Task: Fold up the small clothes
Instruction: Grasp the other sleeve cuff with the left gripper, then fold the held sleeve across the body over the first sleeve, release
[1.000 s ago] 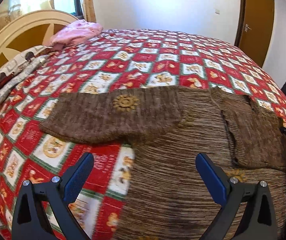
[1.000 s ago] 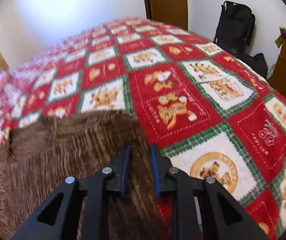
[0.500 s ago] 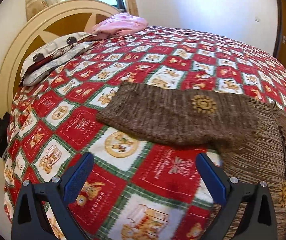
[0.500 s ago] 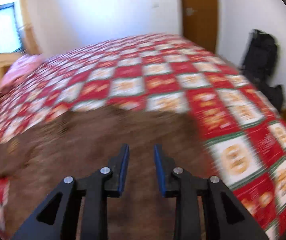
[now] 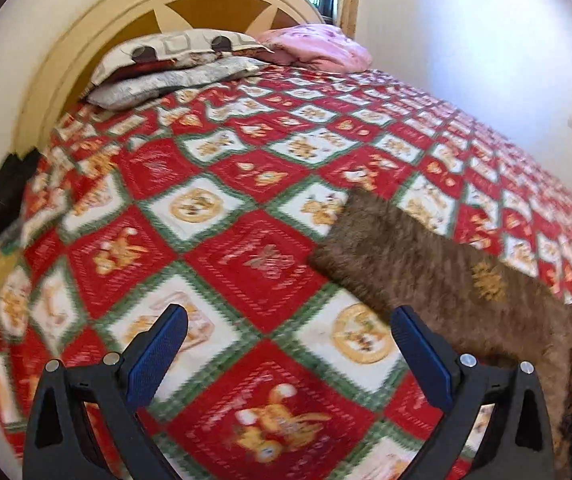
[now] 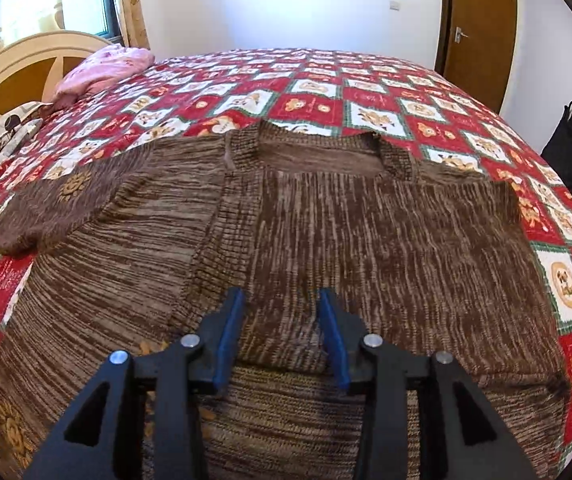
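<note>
Across the near half of the bed's quilt (image 6: 318,108), the brown knitted sweater (image 6: 366,240) is spread neck away, its right side folded in over the body, and the right gripper (image 6: 281,332) is seen above that folded panel with jaws opening and nothing pinched. One sleeve (image 5: 426,264) is left outstretched toward the headboard edge. Compared with a second earlier, the wide-open, empty left gripper (image 5: 286,356) is now carried beyond the sleeve's cuff, so that fold is judged next.

We get bright daylight from the window (image 6: 81,4), blown out to white glare. The left wrist view smears with motion blur; the right stays sharp. Fisheye bends everything, with dark corners.
</note>
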Demonstrator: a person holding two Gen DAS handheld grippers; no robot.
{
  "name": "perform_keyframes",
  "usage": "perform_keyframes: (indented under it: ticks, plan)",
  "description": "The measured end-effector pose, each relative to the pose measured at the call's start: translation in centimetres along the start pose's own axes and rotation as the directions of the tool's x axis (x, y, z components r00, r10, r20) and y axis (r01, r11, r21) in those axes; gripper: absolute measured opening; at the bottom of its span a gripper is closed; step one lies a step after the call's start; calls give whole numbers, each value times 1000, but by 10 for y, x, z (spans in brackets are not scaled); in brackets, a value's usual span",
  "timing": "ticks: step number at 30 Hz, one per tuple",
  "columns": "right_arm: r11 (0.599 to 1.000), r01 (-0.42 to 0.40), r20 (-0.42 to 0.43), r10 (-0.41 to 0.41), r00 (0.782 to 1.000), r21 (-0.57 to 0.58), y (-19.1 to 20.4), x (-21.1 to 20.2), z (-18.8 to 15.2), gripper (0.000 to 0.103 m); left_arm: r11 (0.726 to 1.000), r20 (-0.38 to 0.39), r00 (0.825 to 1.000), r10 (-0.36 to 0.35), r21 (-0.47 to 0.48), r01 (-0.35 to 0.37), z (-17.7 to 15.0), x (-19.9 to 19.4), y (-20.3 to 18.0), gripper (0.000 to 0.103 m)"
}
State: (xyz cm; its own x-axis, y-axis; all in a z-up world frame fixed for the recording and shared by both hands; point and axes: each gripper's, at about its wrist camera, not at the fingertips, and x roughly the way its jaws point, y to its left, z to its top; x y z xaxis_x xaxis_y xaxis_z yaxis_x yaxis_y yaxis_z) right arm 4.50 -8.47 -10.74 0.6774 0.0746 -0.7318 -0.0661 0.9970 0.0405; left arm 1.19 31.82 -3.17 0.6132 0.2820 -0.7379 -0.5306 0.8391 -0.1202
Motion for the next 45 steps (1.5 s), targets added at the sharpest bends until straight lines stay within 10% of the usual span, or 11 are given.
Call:
perform_keyframes:
  ticks: [8,12,18,24,32,37,41,45]
  plan:
    - [1000,1,16,-1,1000,3,3,0,3,44,993,-61,993,-99,-68,95,15,36,-25,101]
    - [1000,2,18,-2,1000,1,3,0,2,45,981,-116,980,-162,-129,147,18,58,-27,73]
    - [1000,-7,20,7,1000,9,2,0,2,45,971,-138,976,-168,-193,140,19,75,-32,70]
    - [1000,-2,21,2,1000,7,2,0,2,45,959,-137,967,-217,-213,185,24,90,-33,10]
    - [1000,-10,24,9,1000,14,2,1,1,45,966,6,967,-255,-50,255,50,45,-80,7]
    - [999,-29,27,28,999,33,-2,1,1,45,910,81,915,-396,168,379,41,-6,-151,7]
    - [997,-49,33,47,998,51,-5,0,0,45,805,25,853,-522,344,483,0,-37,-211,7]
    - [990,-103,44,99,994,97,-13,-1,0,47,733,-32,845,-533,481,481,-54,-46,-248,8]
